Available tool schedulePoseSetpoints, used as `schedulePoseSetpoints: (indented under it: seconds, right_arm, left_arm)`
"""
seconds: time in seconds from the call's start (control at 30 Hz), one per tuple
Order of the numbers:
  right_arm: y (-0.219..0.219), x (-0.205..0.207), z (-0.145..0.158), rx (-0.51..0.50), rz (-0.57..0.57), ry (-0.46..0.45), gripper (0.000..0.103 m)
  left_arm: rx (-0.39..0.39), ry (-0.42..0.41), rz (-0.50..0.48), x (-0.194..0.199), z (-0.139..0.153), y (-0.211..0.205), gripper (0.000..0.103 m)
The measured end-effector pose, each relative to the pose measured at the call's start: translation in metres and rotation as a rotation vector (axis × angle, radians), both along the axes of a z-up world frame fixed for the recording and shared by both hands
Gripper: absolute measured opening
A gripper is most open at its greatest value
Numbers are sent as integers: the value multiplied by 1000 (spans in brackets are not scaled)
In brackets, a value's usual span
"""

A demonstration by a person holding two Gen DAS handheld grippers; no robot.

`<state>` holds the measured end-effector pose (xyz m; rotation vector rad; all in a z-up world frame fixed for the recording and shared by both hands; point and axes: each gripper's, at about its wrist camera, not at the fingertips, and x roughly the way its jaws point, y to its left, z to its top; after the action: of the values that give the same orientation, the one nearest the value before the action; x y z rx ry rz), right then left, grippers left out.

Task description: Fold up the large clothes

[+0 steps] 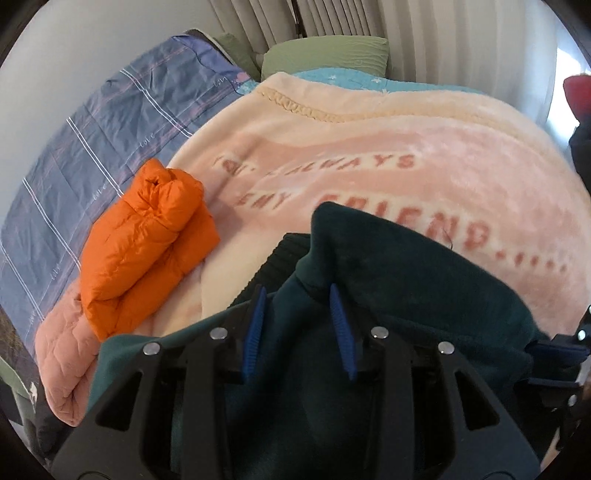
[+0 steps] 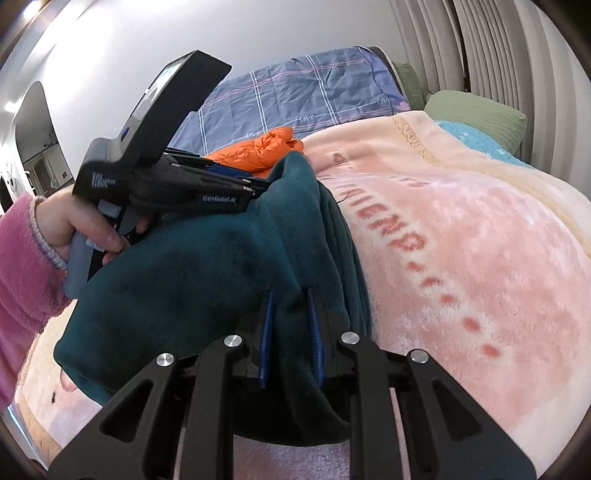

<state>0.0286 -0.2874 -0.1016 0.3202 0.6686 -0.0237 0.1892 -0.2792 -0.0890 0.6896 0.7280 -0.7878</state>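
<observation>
A dark teal fleece garment lies bunched on the pink blanket, and both grippers hold it. My left gripper is shut on a raised fold near its ribbed black hem, blue pads pressing the cloth from both sides. My right gripper is shut on a thick folded edge of the same garment. In the right wrist view a hand in a pink sleeve holds the left gripper at the garment's far end. The right gripper shows at the right edge of the left wrist view.
A folded orange puffer jacket lies to the left on the bed. The pink lettered blanket covers most of the bed, over a blue-purple checked sheet. Green pillows and curtains stand behind.
</observation>
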Motion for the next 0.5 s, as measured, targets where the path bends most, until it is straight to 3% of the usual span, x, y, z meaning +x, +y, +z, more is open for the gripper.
schedulePoseSetpoints:
  seconds: [0.1, 0.13, 0.23, 0.3, 0.4, 0.5]
  right_arm:
    - [-4, 12, 1, 6, 1, 12, 19]
    - [-4, 14, 3, 2, 3, 19, 19]
    - [0, 12, 13, -31, 6, 26, 19]
    - [-1, 8, 30, 2, -16, 14, 25]
    - [9, 4, 61, 3, 11, -92, 26]
    - [20, 17, 64, -60, 11, -99, 26]
  left_arm:
    - [-30, 127, 27, 25, -7, 5, 38]
    - [-35, 134, 29, 26, -6, 6, 38]
    - [-31, 82, 29, 16, -3, 6, 38]
    - [-26, 59, 28, 12, -1, 6, 37]
    - [-21, 56, 32, 13, 0, 6, 37]
    - [-16, 67, 30, 15, 1, 4, 37]
